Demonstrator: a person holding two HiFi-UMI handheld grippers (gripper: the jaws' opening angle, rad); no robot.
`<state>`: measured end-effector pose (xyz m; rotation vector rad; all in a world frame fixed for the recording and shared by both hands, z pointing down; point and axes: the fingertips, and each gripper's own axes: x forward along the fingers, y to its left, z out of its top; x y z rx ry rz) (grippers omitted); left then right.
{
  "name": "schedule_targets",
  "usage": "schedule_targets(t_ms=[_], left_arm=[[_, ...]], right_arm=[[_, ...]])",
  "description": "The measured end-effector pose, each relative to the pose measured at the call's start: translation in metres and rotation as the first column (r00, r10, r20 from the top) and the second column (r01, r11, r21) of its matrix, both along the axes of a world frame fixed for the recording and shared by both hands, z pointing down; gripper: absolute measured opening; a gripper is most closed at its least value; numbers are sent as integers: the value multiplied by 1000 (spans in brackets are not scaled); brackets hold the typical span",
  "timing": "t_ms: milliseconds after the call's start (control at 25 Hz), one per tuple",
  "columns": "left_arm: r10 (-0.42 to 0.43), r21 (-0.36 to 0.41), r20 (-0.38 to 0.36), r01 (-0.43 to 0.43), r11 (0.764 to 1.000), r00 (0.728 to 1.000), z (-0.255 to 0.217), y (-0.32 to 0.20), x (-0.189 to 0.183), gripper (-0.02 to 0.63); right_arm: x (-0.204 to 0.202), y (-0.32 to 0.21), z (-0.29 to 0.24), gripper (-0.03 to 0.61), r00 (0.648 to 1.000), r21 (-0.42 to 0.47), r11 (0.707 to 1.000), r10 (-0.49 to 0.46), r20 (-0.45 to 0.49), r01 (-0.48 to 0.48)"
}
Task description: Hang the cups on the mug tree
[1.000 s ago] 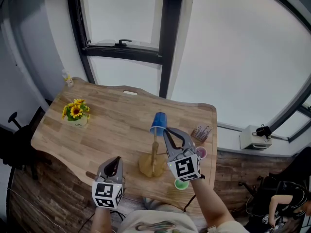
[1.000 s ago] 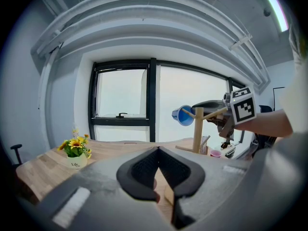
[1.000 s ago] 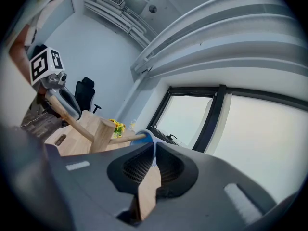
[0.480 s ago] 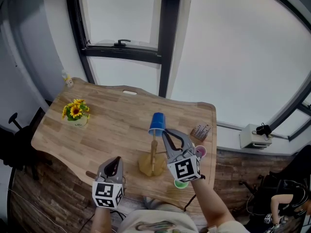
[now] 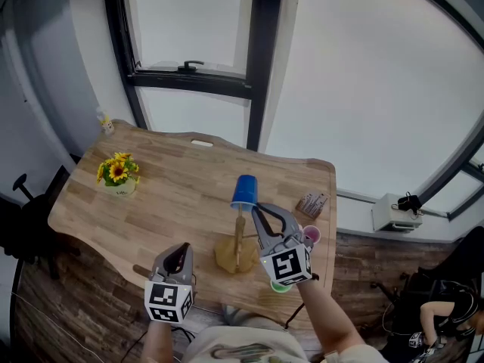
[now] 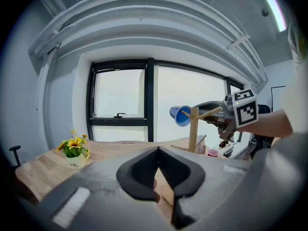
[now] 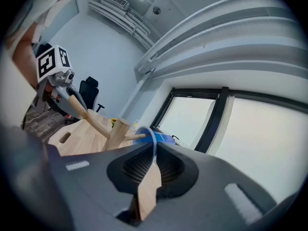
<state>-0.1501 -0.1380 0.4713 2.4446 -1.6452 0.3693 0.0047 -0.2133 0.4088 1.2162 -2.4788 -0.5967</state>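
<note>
At the bottom left of the head view, the left hand-held gripper is hovering at the near edge of the table. Its jaws are resting together with nothing between them. Right of it, at lower centre, the right hand-held gripper is pointing up the frame, its jaws almost together and pinching the thin rim of the blue cup. Under this gripper's marker cube a green cup is sitting on the table near the front edge, only partly showing. Just left of the gripper the mug tree is standing upright on its round wooden base. The blue cup is lying on its side at the top of the tree, and in the right gripper view a peg is running into its mouth. A pink cup is standing just right of the gripper, and a small box of sticks is sitting a little beyond it near the table's right edge. Farther off at the left, a pot of sunflowers is standing on the table. Beyond the far edge a dark-framed window is filling the upper part of the frame
</note>
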Motion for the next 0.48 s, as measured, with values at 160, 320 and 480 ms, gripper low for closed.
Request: schedule_targets(t_ms=[160,320,480], left_arm=[[-2,-1,1,2,1000,1000,1,1,0,5],[-3,-2,1,3,1000,1000,2,3,1,5],[-2,-2,0,2,1000,1000,2,4,1,5]], right_arm=[[2,3,5,21,1000,-7,1000,-6,-13,6],[3,7,11,20,1000,-17,1000,-8,-20,7],[3,9,15,20,1000,-27,1000,-9,-18,8]])
